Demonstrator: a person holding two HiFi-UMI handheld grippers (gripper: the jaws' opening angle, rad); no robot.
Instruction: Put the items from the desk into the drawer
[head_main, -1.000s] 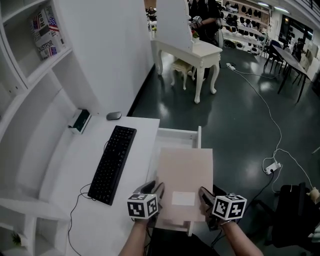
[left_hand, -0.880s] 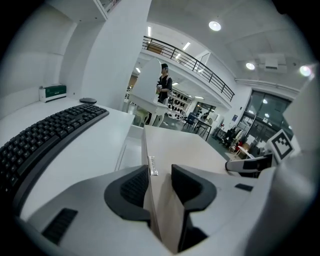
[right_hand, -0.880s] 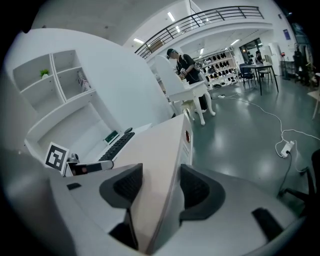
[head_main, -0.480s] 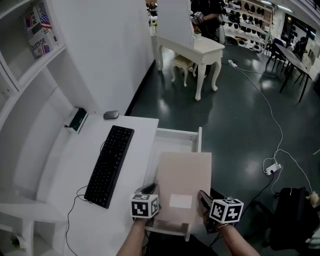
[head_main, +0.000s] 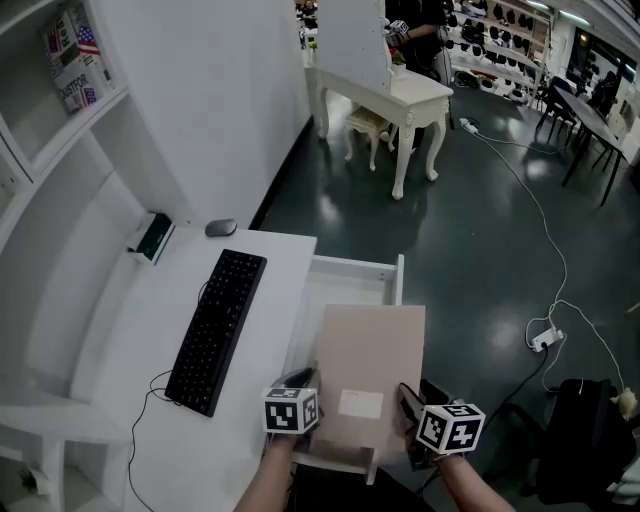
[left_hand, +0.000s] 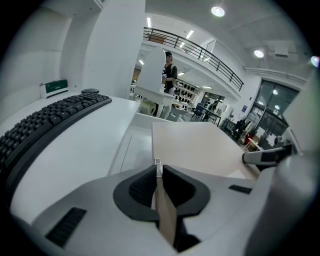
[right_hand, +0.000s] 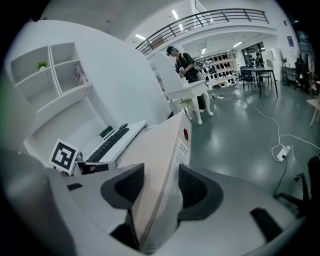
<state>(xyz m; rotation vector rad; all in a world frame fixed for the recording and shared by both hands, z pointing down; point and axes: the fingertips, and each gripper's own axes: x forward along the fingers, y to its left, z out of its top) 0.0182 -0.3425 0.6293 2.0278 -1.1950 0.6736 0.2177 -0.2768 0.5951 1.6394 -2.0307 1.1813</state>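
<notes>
Gripping a flat cardboard box (head_main: 370, 345), the left gripper's (head_main: 300, 380) jaws have just closed on its thin edge, the right gripper's (head_main: 408, 398) on its thick side. Beyond them, the drawer (head_main: 355, 264) lies open underneath. That thin pinch may slip, tilting the box.

Left gripper (head_main: 304, 379), right gripper (head_main: 409, 401): just clamped.

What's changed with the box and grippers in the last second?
The fingers of the left gripper have just closed onto the left edge of the flat beige box; those of the right gripper have just closed slightly on its right side. Box sank slightly toward the open drawer. The keyboard and mouse stayed.
</notes>
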